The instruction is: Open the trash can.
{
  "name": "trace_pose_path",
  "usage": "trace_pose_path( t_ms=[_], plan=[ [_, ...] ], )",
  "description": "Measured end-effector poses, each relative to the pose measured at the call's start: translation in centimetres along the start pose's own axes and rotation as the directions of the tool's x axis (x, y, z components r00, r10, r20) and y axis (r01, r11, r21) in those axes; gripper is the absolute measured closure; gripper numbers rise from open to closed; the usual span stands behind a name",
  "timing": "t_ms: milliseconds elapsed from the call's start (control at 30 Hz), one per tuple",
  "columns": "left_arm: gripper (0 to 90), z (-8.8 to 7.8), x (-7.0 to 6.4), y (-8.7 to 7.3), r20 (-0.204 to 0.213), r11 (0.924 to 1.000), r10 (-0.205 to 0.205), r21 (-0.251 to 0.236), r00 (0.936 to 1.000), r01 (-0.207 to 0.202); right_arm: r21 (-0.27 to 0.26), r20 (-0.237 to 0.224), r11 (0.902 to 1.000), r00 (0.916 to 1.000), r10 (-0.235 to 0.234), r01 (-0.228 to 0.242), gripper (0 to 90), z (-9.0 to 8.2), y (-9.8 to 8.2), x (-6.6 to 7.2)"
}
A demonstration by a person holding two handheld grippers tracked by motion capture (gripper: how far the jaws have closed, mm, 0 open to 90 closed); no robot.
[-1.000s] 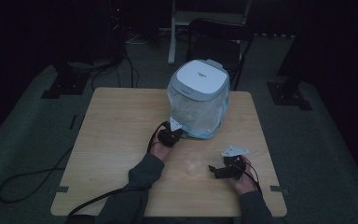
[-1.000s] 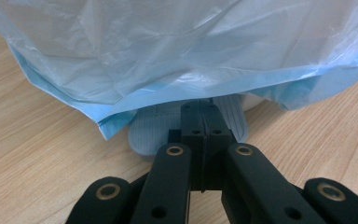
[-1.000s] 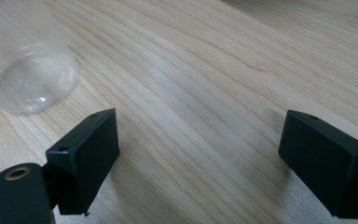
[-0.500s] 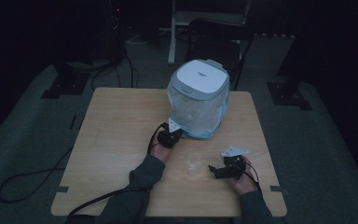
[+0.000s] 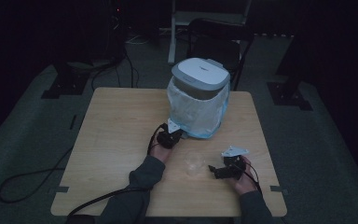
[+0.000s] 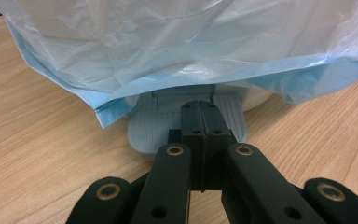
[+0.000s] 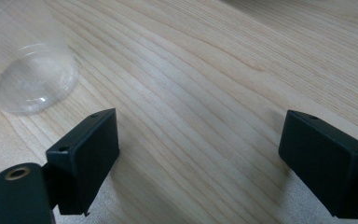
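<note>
The white plastic pedal bin with a thin plastic liner bag [image 5: 198,100] stands on the pale wooden table [image 5: 116,126], directly ahead of the left gripper [image 5: 169,138]. The bin's grey ribbed foot pedal [image 6: 154,128] lies just under the closed jaws' tips, beneath the bag's overhanging hem. The clear plastic cup [image 5: 194,162] lies on the table between both grippers, ahead and left of the right gripper [image 5: 216,171], whose jaws stand apart over bare wood.

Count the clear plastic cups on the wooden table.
1. The clear plastic cup lies between the two grippers, near the table's front edge; the lined bin may hide others.
</note>
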State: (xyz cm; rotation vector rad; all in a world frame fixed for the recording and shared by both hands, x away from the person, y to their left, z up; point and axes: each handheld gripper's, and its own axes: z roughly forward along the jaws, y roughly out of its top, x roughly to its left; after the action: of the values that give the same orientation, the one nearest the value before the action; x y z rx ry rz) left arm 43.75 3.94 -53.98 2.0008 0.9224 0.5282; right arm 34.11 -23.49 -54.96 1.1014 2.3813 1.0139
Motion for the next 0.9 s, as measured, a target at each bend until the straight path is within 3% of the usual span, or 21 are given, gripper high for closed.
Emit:
trace_pose_path(
  t_ms=[900],
  plan=[
    [90.0,0.3,0.01,0.06,-0.002,0.9994,-0.002,0.033,1.0,0.002,0.001,-0.001,1.0,1.0,-0.001,0.001,11.6,-0.01,-0.01,0.07]
  ],
)
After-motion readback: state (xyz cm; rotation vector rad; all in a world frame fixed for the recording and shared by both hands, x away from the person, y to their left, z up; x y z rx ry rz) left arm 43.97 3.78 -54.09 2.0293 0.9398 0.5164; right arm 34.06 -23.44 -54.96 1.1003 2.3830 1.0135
